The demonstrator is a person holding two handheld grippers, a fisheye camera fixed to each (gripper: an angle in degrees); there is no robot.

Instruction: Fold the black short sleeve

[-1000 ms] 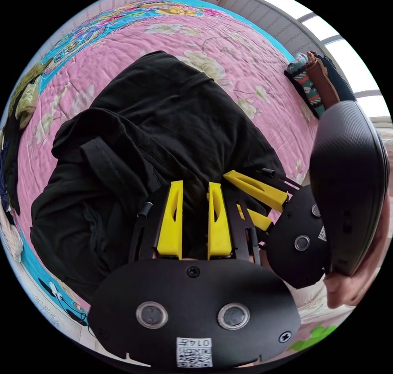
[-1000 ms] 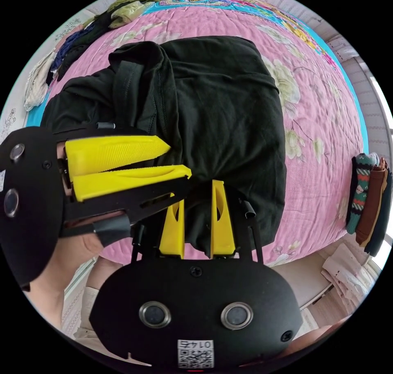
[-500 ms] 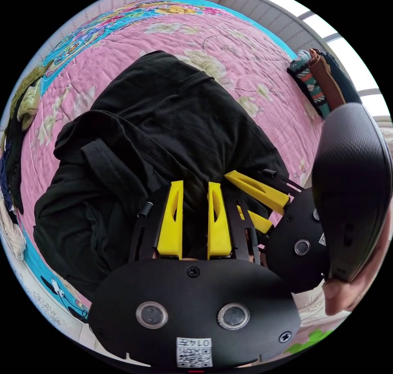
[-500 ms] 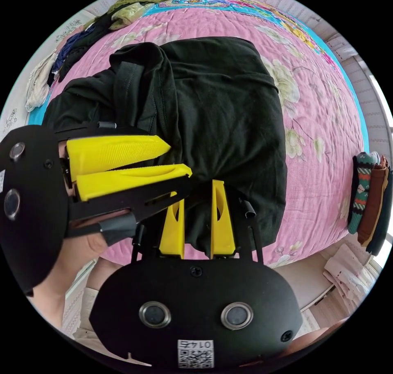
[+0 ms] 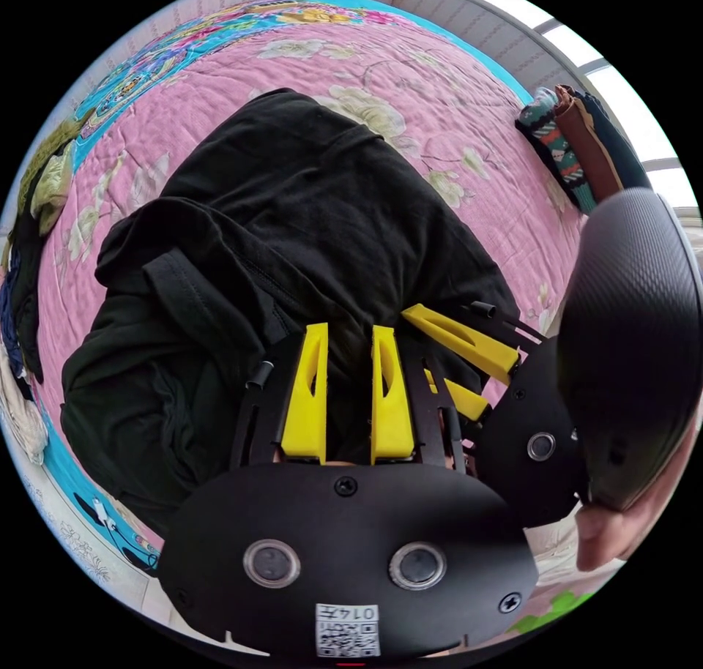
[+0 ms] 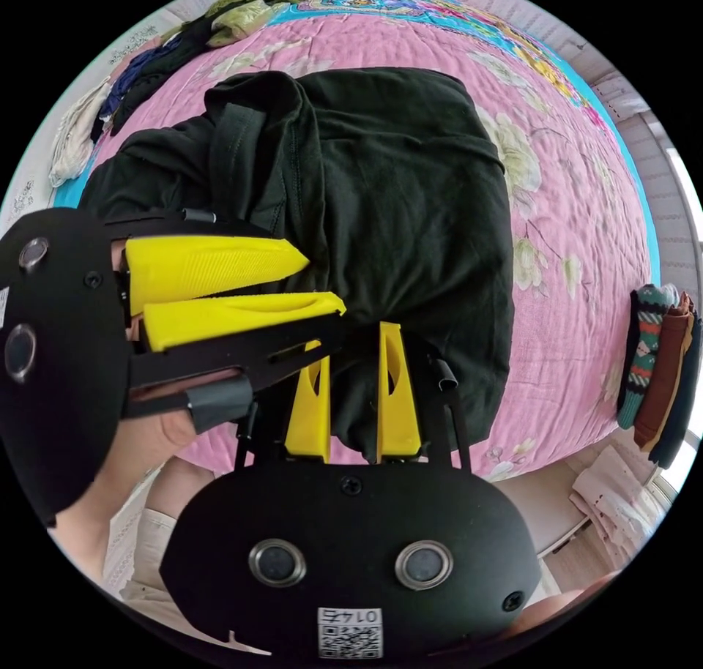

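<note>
The black short sleeve shirt [image 5: 307, 208] [image 6: 395, 200] lies partly folded on the pink floral quilt [image 5: 454, 113] [image 6: 571, 208], with a sleeve and hem bunched along one side. My left gripper [image 5: 349, 332] is shut on bunched black cloth at the shirt's near edge. Close beside it, my right gripper [image 6: 353, 339] is shut on the same edge. In the left gripper view the right gripper [image 5: 419, 342] comes in from the right. In the right gripper view the left gripper [image 6: 326, 282] reaches in from the left, its yellow jaws close together on the cloth.
A stack of folded clothes [image 5: 578, 146] [image 6: 659, 376] stands at the quilt's edge. A loose pile of garments [image 5: 36, 200] [image 6: 154, 54] lies at the far side. A person's hand [image 5: 622, 530] [image 6: 110, 471] holds each gripper. Floor shows past the bed's near edge [image 6: 542, 508].
Both views have shifted very slightly. Both grippers keep their hold on the shirt's near edge, and the cloth lies much as before.
</note>
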